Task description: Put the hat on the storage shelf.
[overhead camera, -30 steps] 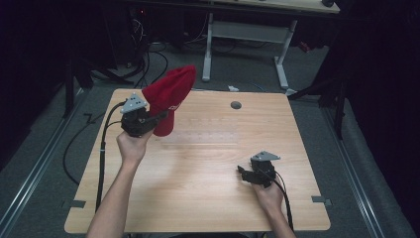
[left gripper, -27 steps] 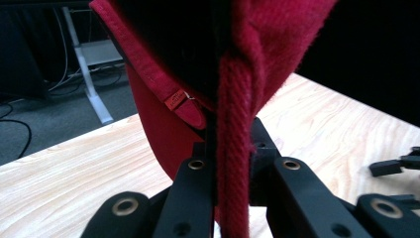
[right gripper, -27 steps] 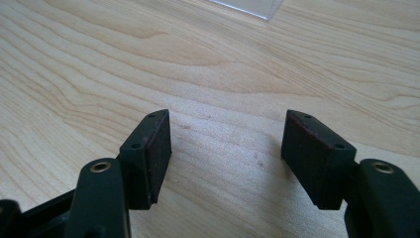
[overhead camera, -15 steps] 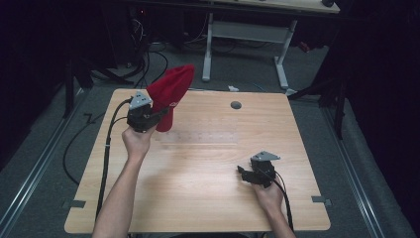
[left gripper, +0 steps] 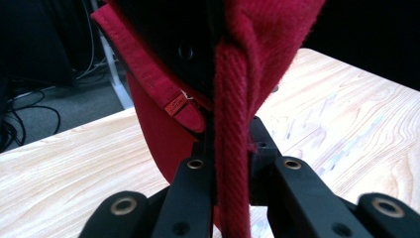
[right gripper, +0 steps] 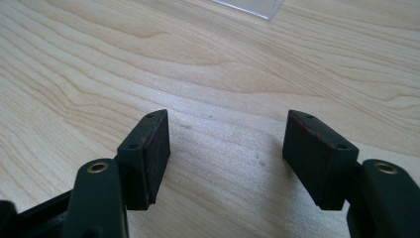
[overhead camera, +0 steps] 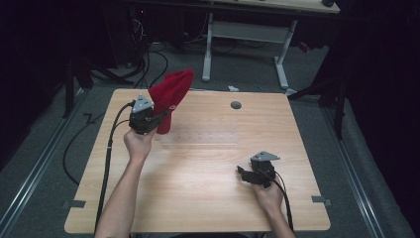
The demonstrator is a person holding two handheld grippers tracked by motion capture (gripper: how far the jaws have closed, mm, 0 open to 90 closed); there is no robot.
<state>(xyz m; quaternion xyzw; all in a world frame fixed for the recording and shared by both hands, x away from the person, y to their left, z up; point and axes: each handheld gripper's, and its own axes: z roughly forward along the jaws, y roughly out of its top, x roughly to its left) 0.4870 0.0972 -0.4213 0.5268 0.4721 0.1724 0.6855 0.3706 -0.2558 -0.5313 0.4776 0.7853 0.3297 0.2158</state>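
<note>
I see one red woollen cap [overhead camera: 171,94] with folded brim, small red label on brim, thick ribbed seam. Cap hangs above far-left part of light wooden table [overhead camera: 198,198], lower end near tabletop. My left gripper [overhead camera: 157,118] clamps cap seam, jaws closed on cloth. Left gripper view gives label [left gripper: 176,105] and dark inside of cap; high view gives whole cone shape. My right gripper [right gripper: 225,158] rests near table's right edge, jaws wide apart, nothing between. Count: one cap, two grippers, one table.
</note>
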